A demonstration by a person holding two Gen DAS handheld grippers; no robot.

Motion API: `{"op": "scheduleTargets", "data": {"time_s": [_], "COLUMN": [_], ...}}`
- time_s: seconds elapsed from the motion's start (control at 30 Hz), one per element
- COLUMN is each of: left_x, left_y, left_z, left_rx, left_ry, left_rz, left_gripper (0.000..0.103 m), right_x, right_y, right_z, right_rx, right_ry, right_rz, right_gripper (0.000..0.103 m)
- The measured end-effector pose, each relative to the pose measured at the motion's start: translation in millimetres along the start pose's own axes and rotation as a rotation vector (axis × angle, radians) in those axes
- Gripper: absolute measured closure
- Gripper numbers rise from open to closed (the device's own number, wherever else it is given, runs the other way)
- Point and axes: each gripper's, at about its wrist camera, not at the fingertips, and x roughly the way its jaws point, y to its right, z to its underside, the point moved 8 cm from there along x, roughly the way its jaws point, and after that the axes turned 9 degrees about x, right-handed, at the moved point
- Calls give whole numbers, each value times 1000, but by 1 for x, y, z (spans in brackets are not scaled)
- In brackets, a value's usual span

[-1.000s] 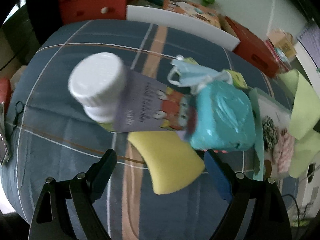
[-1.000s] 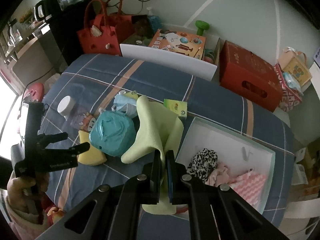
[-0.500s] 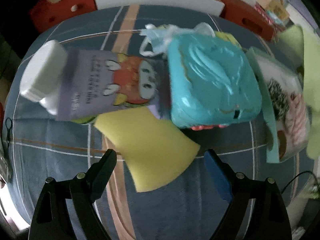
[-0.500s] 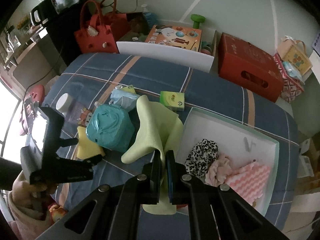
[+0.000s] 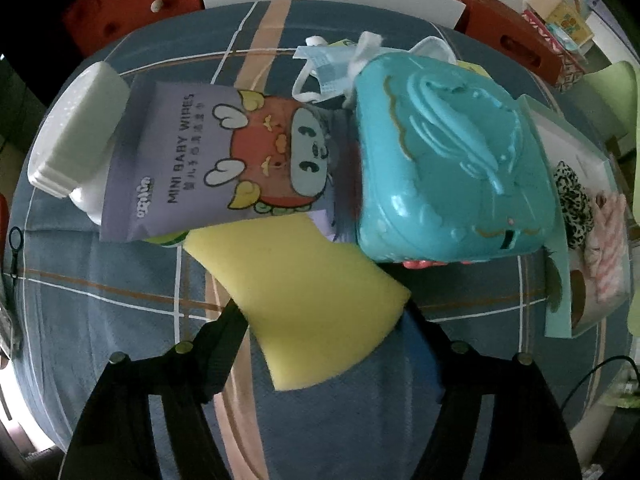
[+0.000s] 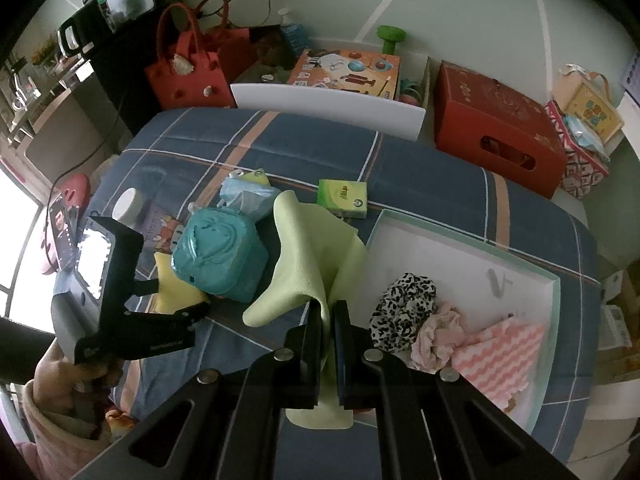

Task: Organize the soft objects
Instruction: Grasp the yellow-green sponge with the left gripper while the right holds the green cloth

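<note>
A yellow sponge [image 5: 304, 292] lies flat on the blue plaid bed cover [image 5: 120, 288], partly under a purple baby wipes pack [image 5: 200, 160] and a teal wipes case [image 5: 448, 160]. My left gripper [image 5: 320, 328] points down over it. Its jaws are closing with the sponge between them, and both pads touch the sponge's edges. In the right wrist view the left gripper [image 6: 172, 300] straddles the sponge [image 6: 176, 284]. My right gripper [image 6: 328, 316] is shut on a pale green cloth [image 6: 304, 248], which hangs beside the white tray [image 6: 460, 248].
The tray holds a leopard scrunchie [image 6: 404, 304], a pink rag [image 6: 436, 332] and a pink wavy cloth [image 6: 504, 348]. A white jar [image 5: 76, 132], a face mask [image 5: 328, 64] and a green tissue packet [image 6: 342, 198] lie on the bed. A red box [image 6: 496, 136] and a white board [image 6: 328, 108] stand behind.
My left gripper has come down closer over the yellow sponge, and its jaws have narrowed onto the sponge's sides. The right gripper has kept still with the green cloth.
</note>
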Motion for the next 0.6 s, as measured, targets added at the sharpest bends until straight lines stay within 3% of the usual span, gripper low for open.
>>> {"op": "scheduleTargets", "data": {"time_s": [0.3, 0.6], "left_x": [-26, -81], "left_y": [-7, -12], "left_z": [9, 9], "left_rx": [0, -6], "left_ry": [60, 200], "left_rz": [-22, -14], "left_gripper": [33, 34], "right_x": [-2, 0], "right_y": [-3, -4], "right_z": [0, 1], "right_rx": [-1, -2], "right_ry": [2, -3], "right_rz": [10, 15], "right_gripper": [97, 97]}}
